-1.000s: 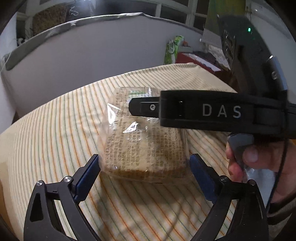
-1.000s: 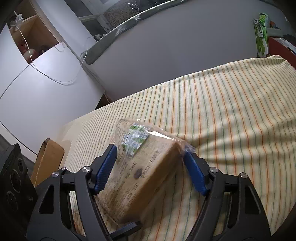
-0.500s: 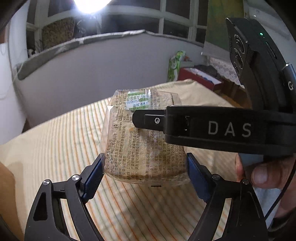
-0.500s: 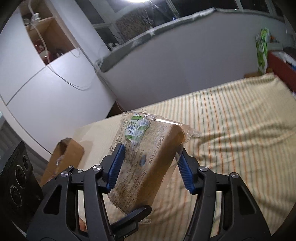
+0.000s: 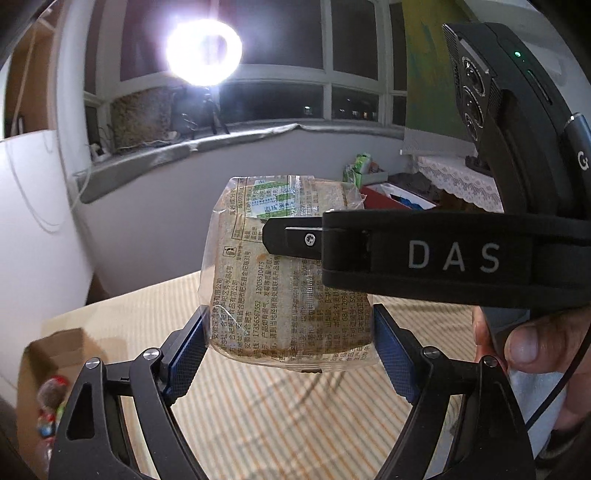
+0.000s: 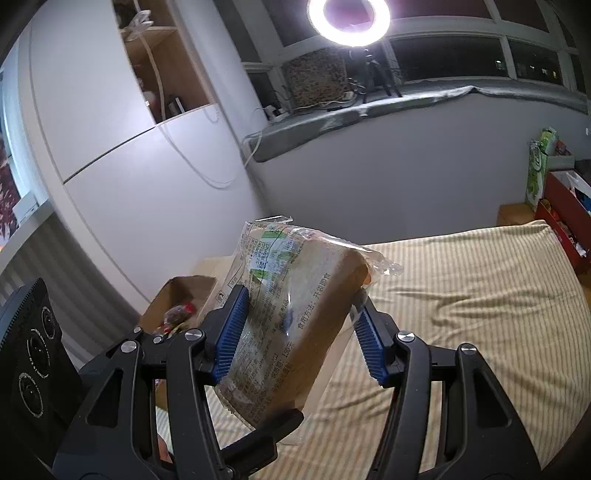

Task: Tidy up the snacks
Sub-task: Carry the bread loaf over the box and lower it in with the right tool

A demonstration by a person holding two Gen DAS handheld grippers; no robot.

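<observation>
Together, our left gripper (image 5: 290,341) and right gripper (image 6: 297,328) clamp one crinkly, clear-wrapped bread pack (image 5: 284,280), a soft tan block printed with text, lifted clear above the striped cloth (image 6: 480,314). At nine o'clock of the pack sits an open cardboard box (image 6: 181,295); at twelve, a ring light (image 6: 349,16) glares on the grey windowsill.

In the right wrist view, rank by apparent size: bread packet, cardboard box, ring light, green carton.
1. bread packet, nearest the camera
2. ring light, cropped by the frame edge
3. cardboard box, partly hidden, so close to the light
4. green carton
</observation>
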